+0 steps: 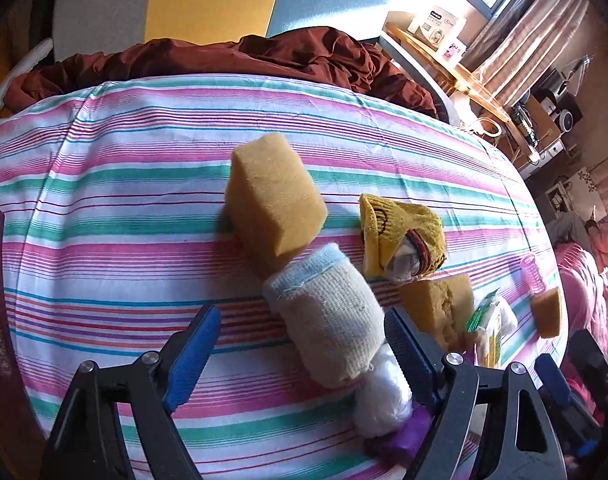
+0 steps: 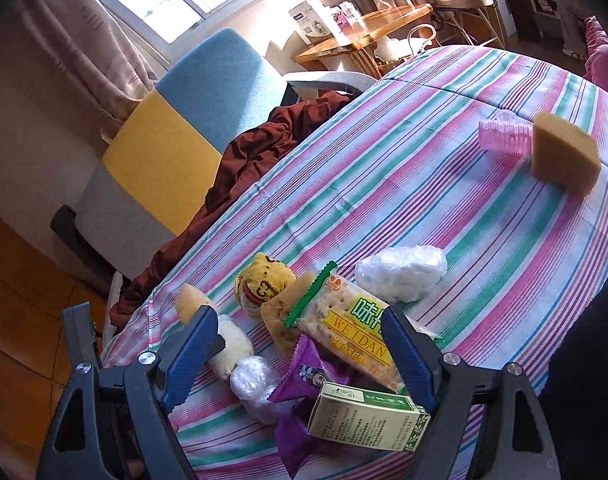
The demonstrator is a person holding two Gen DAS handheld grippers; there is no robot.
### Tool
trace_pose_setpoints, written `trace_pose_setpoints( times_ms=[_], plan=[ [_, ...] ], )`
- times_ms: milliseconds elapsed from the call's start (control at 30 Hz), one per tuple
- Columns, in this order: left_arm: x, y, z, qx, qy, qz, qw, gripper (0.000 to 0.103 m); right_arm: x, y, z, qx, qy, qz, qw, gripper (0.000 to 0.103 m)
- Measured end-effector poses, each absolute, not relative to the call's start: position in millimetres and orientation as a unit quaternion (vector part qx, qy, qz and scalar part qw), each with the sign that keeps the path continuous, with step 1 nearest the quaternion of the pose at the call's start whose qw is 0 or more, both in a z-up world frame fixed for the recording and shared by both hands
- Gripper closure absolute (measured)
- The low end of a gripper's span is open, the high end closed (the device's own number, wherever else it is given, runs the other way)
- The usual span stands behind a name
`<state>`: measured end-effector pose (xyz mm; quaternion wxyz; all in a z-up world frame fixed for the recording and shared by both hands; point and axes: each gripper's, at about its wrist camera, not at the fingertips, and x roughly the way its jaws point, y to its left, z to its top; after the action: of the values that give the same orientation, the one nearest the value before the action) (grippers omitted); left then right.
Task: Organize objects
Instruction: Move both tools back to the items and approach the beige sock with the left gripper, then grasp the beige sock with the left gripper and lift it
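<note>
**Hovering over the pile on the striped cloth**

Pointing steeply down, my left gripper (image 1: 302, 354) hangs over the striped tablecloth (image 1: 104, 184) with its blue pads spread wide. A rolled cream sock (image 1: 327, 320) with a pale blue cuff lies between them, close to the right-hand pad, but I cannot tell whether that pad touches it; nothing is gripped. Just nearer than the sock sit a crumpled white plastic wad (image 1: 381, 396) and a purple wrapper (image 1: 399, 438). Beyond the sock stands a big yellow sponge block (image 1: 274, 206), touching its cuff, and beside that a rolled yellow sock (image 1: 401, 240).

My right gripper (image 2: 300, 350) tilts down less sharply, jaws equally wide and empty. Between its pads lie a green-and-cream carton (image 2: 367, 416) with small print too fine to read, a purple snack packet (image 2: 307, 380) and a cracker pack (image 2: 343, 328) reading "WEIDAN" beneath large Chinese characters. Farther off rests a second plastic wad (image 2: 401, 274); well beyond, a pink hair roller (image 2: 503, 136) touches another sponge (image 2: 563, 156).
</note>
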<state>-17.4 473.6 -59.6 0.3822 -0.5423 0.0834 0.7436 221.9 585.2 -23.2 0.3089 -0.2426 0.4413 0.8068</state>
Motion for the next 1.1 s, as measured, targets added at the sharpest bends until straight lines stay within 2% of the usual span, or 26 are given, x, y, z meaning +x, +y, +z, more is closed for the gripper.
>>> trace_pose_setpoints(
  times_ms=[200, 233, 300, 400, 767, 933, 1100],
  plan=[
    [-15.3, 491.1, -81.7, -0.543, 0.093, 0.742, 0.381, 0.018, 222.0, 585.8, -23.8, -0.244, 0.443, 0.805, 0.310, 0.018],
    [-12.1, 491.0, -79.9, -0.530, 0.098, 0.748, 0.388, 0.020, 222.0, 586.0, -23.8, -0.245, 0.441, 0.804, 0.313, 0.018],
    [-6.2, 489.7, -79.7, -0.519, 0.101, 0.738, 0.420, 0.037, 221.3, 585.9, -24.3, -0.248, 0.440, 0.804, 0.315, 0.018],
    [-3.8, 476.1, -77.3, -0.514, 0.089, 0.734, 0.435, 0.042, 222.2, 585.6, -23.7, -0.248, 0.438, 0.803, 0.319, 0.018],
    [7.0, 367.0, -76.4, -0.488, 0.062, 0.742, 0.455, 0.042, 220.7, 584.8, -21.5, -0.256, 0.428, 0.802, 0.328, 0.018],
    [11.8, 367.9, -80.3, -0.474, 0.074, 0.748, 0.458, 0.042, 217.5, 583.2, -20.3, -0.261, 0.421, 0.806, 0.322, 0.018],
    [24.5, 381.2, -84.6, -0.440, 0.118, 0.761, 0.462, 0.041, 228.9, 586.2, -18.9, -0.222, 0.452, 0.809, 0.303, 0.018]
  ],
)
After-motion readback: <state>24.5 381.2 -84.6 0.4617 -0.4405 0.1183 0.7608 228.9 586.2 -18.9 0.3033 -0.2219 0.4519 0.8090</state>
